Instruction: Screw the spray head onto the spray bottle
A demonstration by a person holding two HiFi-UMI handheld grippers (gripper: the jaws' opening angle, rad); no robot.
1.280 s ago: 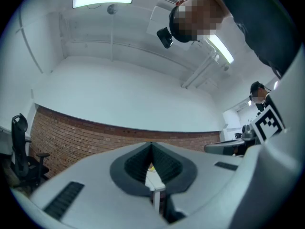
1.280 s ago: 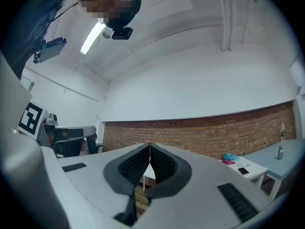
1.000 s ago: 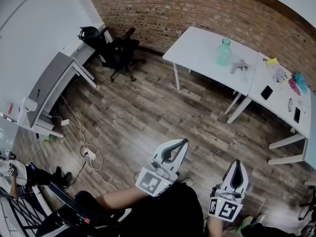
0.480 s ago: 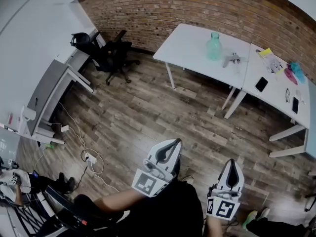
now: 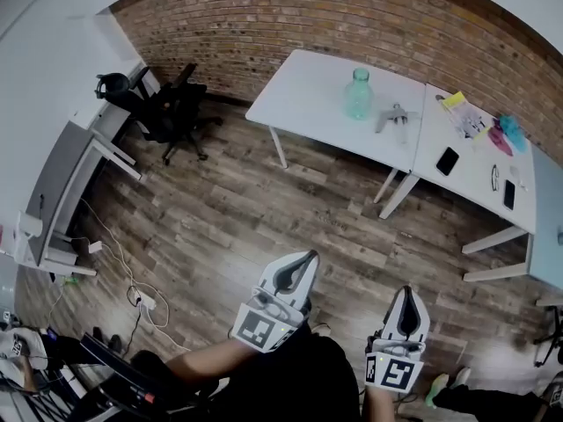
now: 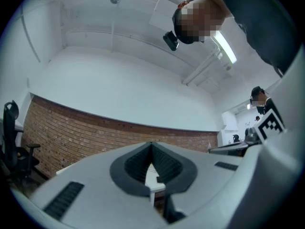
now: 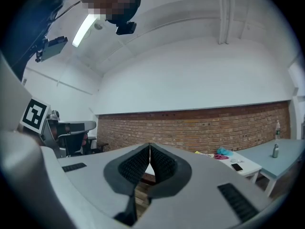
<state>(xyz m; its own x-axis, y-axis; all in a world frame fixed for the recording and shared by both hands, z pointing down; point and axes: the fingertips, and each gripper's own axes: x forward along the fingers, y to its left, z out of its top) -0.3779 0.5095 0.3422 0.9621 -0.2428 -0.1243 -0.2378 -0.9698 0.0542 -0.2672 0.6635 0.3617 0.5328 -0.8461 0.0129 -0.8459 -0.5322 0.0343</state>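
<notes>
Left gripper [image 5: 304,258] and right gripper [image 5: 405,292] low by body, jaws of each pressed together, nothing between. Translucent green plastic bottle [image 5: 356,95] upright on white table [image 5: 299,90], well apart from grippers; grey trigger spray head [image 5: 393,117] lying just beside it. Best: close in, open jaws, steady bottle first.

The bottle [image 5: 356,94] stands on the bench [image 5: 303,95], toward its right edge. The spray head [image 5: 393,117] lies just right of it. A second bench [image 5: 475,181] adjoins that edge, with a phone [image 5: 447,160] near its left edge.
</notes>
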